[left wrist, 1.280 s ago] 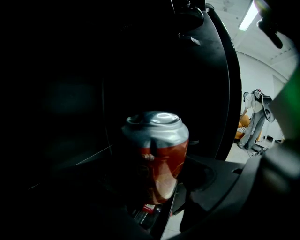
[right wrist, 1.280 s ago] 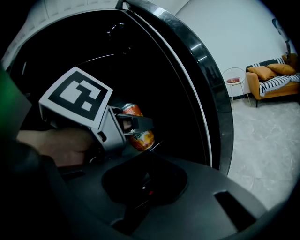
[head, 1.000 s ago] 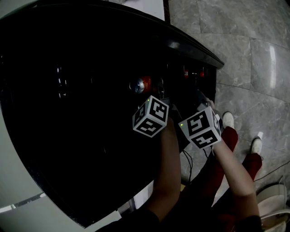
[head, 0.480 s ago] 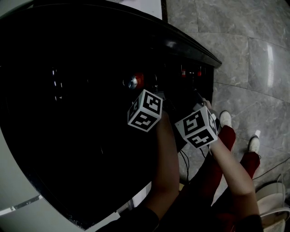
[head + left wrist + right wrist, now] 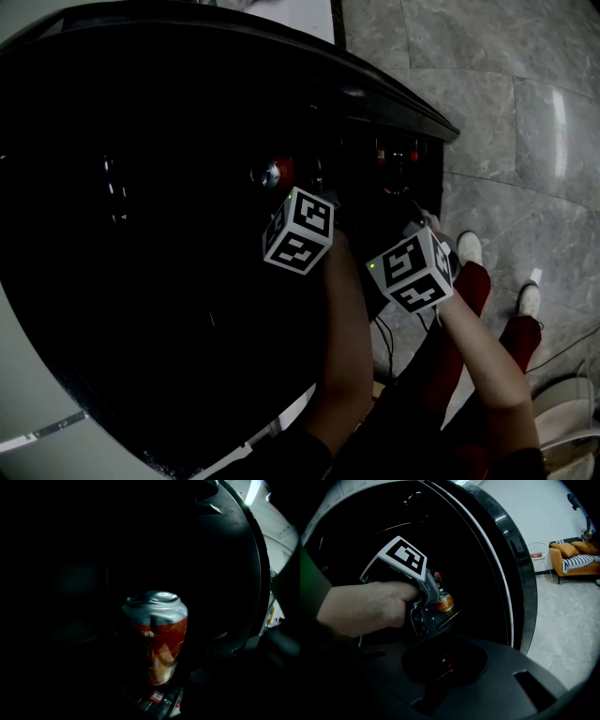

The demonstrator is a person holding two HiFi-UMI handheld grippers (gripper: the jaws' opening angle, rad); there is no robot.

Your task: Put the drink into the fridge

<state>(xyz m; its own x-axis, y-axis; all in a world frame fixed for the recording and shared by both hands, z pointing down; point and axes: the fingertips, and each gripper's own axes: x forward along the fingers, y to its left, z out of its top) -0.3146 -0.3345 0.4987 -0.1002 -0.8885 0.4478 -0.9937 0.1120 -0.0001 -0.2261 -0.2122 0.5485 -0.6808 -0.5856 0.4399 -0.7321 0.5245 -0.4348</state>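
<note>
Currently in hand: the placing itself, as I read it. The can (image 5: 155,637) is inside the dark fridge (image 5: 398,94) but has not been let go.
Left claw: the left gripper (image 5: 437,597) reaches deep into the cabinet. Its jaws pinch the can by its sides and show only as dark shapes flanking it in the left gripper view.
Can: upright, with a silver top and a red-orange body. Whether its base touches a shelf is lost in the dark.
Right claw: the right gripper (image 5: 420,225) hangs at the fridge's open edge, outside the cabinet. A dark grey moulded mass fills the bottom of its own view, so I cannot tell whether its jaws are spread or pressed together.
Surroundings: a grey tiled floor (image 5: 506,122) lies beside the fridge. A few small red things (image 5: 380,150) sit at the far inner side, too small to name.
Next move calls for: probably lowering the can until it stands on a shelf, then spreading the left jaws and drawing straight back so the can is not tipped.
Risk: poor light hides the shelf level, so a release too high might topple the can.
</note>
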